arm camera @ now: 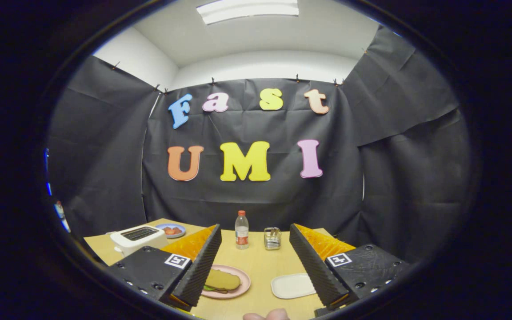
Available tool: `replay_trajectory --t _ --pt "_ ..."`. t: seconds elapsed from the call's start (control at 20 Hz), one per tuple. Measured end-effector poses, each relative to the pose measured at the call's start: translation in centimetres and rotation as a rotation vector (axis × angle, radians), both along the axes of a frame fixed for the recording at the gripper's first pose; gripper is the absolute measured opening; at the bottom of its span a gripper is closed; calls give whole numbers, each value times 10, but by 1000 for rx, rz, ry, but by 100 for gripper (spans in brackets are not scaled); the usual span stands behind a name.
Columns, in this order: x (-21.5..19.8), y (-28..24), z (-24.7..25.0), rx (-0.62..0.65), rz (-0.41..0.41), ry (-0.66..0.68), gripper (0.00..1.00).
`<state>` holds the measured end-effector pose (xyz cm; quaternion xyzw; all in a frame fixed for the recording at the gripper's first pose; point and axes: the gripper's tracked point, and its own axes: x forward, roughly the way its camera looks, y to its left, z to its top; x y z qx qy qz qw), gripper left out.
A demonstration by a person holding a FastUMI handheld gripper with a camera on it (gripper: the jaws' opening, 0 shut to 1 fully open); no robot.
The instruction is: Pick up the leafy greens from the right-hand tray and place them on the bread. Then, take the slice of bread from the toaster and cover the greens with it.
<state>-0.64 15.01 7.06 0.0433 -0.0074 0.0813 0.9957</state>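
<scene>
Gripper [256, 266] wide open, empty. Bread slice [222, 280] already covers greens [208, 288] on pink plate [243, 286]; white tray [292, 285] bare. Task looks finished; next, retreat.

Nothing here can be read as words or numbers. The bottle's [241, 230] label is too small to make out. The gripper [255, 231], fingers apart, bears two square coded markers [177, 260].

Sandwich [222, 281] on plate [241, 290], tray [292, 286] right, toaster [138, 238] behind left.

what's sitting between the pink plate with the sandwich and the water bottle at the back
Nothing: in the gripper view, bare table runs from the pink plate to the water bottle, between the open gripper fingers.
</scene>
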Motion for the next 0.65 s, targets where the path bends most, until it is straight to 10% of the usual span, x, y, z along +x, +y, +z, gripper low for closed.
replay_trajectory --t 0.65 --pt "-34 -34 6 -101 -66 -64 95"
